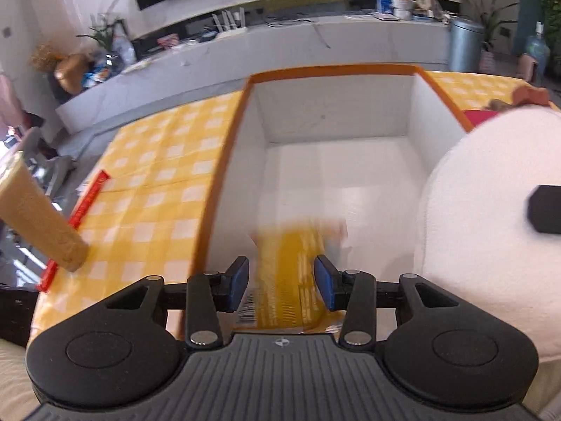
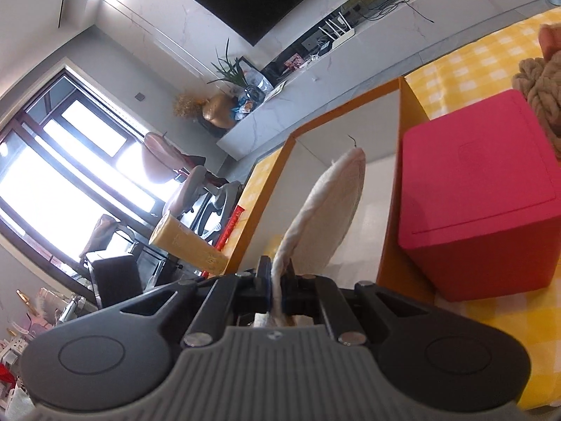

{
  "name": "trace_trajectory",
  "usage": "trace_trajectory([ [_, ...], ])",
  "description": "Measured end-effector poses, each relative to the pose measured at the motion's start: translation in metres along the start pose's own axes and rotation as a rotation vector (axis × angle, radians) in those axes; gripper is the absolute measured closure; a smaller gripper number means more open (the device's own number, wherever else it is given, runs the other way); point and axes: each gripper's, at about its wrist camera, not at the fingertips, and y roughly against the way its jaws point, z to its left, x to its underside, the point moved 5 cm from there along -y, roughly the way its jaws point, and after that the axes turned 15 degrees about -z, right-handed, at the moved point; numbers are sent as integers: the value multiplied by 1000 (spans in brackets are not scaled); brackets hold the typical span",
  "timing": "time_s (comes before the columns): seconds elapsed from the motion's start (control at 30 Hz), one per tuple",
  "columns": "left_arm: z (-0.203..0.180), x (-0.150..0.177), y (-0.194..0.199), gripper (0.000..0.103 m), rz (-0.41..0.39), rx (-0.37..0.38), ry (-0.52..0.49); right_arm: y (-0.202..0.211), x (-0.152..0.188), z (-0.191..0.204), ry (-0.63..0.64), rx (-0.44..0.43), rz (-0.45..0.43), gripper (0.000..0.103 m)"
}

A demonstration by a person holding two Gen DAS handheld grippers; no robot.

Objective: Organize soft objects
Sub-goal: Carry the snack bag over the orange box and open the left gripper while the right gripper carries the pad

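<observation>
An open box (image 1: 228, 161) with orange outer walls and white inside stands on the yellow checked tablecloth. My left gripper (image 1: 282, 282) is open over its near edge. A blurred yellow packet (image 1: 284, 280) lies between and below the blue pads, apart from them, inside the box. My right gripper (image 2: 277, 282) is shut on the edge of a round white fluffy pad (image 2: 329, 207) and holds it upright over the box (image 2: 350, 122). The same pad (image 1: 484, 217) fills the right side of the left wrist view.
A red cube-shaped box (image 2: 480, 210) stands right of the orange box, with a beige knotted rope toy (image 2: 543, 94) behind it. A tan cylinder (image 1: 38, 217) and a red strip (image 1: 87, 196) lie at the table's left edge. A grey counter runs behind.
</observation>
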Motion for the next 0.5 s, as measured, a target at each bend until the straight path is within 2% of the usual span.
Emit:
trace_trajectory([
  [0.07,1,-6,9,30,-36,-6,-3,3,0,0,1,1,-3,100],
  [0.1,1,-9,16,21,-61,-6,3,2,-1,0,3,1,-6,100],
  [0.17,2,-19,32,17,-117,9,22,3,-2,1,6,1,-9,100],
  [0.2,2,-25,40,16,-140,41,40,4,-2,1,7,0,-8,100],
  [0.27,9,-36,53,15,-188,101,102,4,-1,1,4,-1,-8,100],
  [0.3,17,-41,57,13,-212,102,137,4,-1,3,5,-1,-9,100],
  [0.33,25,-44,60,12,-217,73,163,5,-1,3,6,-1,-9,100],
  [0.4,46,-43,55,11,-169,-24,196,4,0,4,10,-4,-6,100],
  [0.43,55,-41,49,11,-150,-46,207,5,1,6,14,-6,-3,100],
  [0.5,61,-32,35,11,-98,-4,201,4,2,8,26,-8,-1,100],
])
